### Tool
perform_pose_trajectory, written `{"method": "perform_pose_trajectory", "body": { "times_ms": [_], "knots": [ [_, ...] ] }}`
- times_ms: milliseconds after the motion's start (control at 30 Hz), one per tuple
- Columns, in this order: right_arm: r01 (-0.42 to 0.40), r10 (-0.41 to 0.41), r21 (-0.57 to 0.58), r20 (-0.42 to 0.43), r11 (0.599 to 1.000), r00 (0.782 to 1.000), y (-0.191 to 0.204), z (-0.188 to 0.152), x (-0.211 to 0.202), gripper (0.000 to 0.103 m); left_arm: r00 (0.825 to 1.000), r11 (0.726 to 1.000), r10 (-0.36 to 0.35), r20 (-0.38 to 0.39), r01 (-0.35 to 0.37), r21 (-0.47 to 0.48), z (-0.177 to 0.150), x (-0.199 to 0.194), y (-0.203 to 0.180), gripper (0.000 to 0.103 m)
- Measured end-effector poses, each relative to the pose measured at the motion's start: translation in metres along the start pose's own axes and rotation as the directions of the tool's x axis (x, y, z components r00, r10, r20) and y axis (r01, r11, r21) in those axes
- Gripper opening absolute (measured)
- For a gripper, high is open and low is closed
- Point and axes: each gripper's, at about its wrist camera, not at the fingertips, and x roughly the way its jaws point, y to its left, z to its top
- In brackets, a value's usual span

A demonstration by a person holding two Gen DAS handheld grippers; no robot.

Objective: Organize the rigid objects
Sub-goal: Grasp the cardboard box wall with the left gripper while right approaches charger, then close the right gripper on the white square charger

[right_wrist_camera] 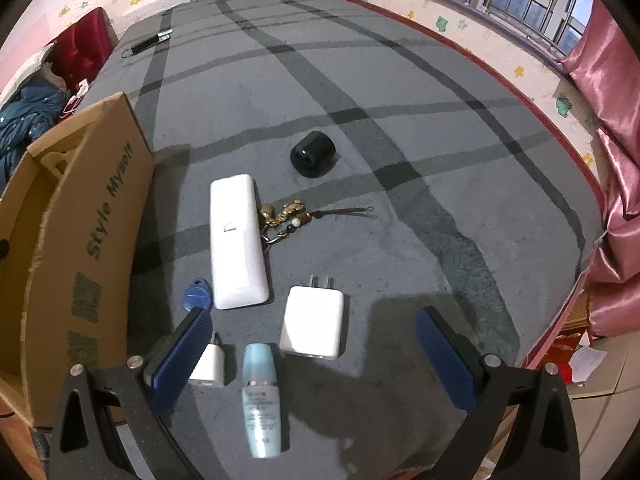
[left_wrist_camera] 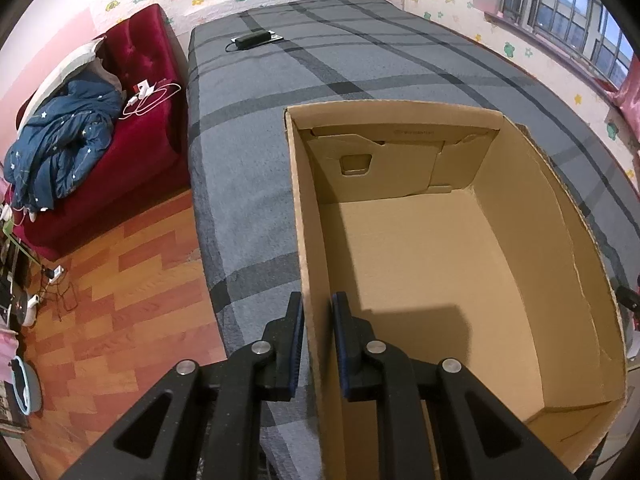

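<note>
An open empty cardboard box (left_wrist_camera: 440, 264) sits on the grey plaid bed; it also shows at the left of the right wrist view (right_wrist_camera: 80, 216). My left gripper (left_wrist_camera: 318, 312) is shut on the box's left wall. My right gripper (right_wrist_camera: 314, 328) is open above loose items: a white remote (right_wrist_camera: 238, 240), a white charger (right_wrist_camera: 314, 326), a small white plug (right_wrist_camera: 210, 364), a pale blue bottle (right_wrist_camera: 260, 396), a blue key fob (right_wrist_camera: 198, 294), a keychain with charms (right_wrist_camera: 288, 216) and a black round object (right_wrist_camera: 313, 154).
A black power adapter (left_wrist_camera: 252, 39) lies at the bed's far end. A red sofa (left_wrist_camera: 132, 80) with a blue blanket (left_wrist_camera: 60, 140) stands left of the bed. Pink curtains (right_wrist_camera: 612, 184) hang at the right. Wooden floor (left_wrist_camera: 120, 300) lies to the left.
</note>
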Motion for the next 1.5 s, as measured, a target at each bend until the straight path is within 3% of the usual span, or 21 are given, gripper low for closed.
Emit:
{"method": "perform_pose_trajectory", "body": {
  "times_ms": [300,467,567,667,700,1033,1500],
  "knots": [
    [-0.012,0.012,-0.001,-0.047,1.000,0.999,-0.010,-0.002,0.035,0.102,1.000,1.000,-0.003,0.009,0.003,0.005,0.000,0.000,0.000,0.015],
    [-0.023,0.023,0.002,-0.084,1.000,0.996,-0.012,-0.004,0.056,0.093,1.000,1.000,-0.004,0.009,0.004,0.004,0.000,0.000,-0.001,0.015],
    [-0.030,0.031,0.013,-0.099,0.999,0.995,-0.013,-0.004,0.064,0.083,1.000,1.000,-0.006,0.010,0.006,0.002,0.000,0.000,0.000,0.015],
    [-0.065,0.070,0.040,-0.127,0.997,0.989,-0.016,-0.005,0.072,0.059,1.000,1.000,-0.001,0.011,0.001,0.008,0.000,0.000,-0.001,0.015],
    [-0.087,0.093,0.049,-0.131,0.995,0.987,-0.017,-0.005,0.074,0.046,1.000,1.000,-0.002,0.011,0.002,0.006,0.000,0.000,-0.001,0.015],
    [-0.088,0.093,0.048,-0.111,0.995,0.989,-0.017,-0.009,0.071,0.046,1.000,1.000,0.007,0.015,-0.007,0.012,-0.001,0.000,-0.003,0.015],
    [-0.081,0.085,0.060,-0.061,0.995,0.995,-0.014,-0.003,0.031,0.046,1.000,1.000,-0.002,0.024,0.002,-0.003,-0.003,0.000,-0.002,0.015]
  ]
}}
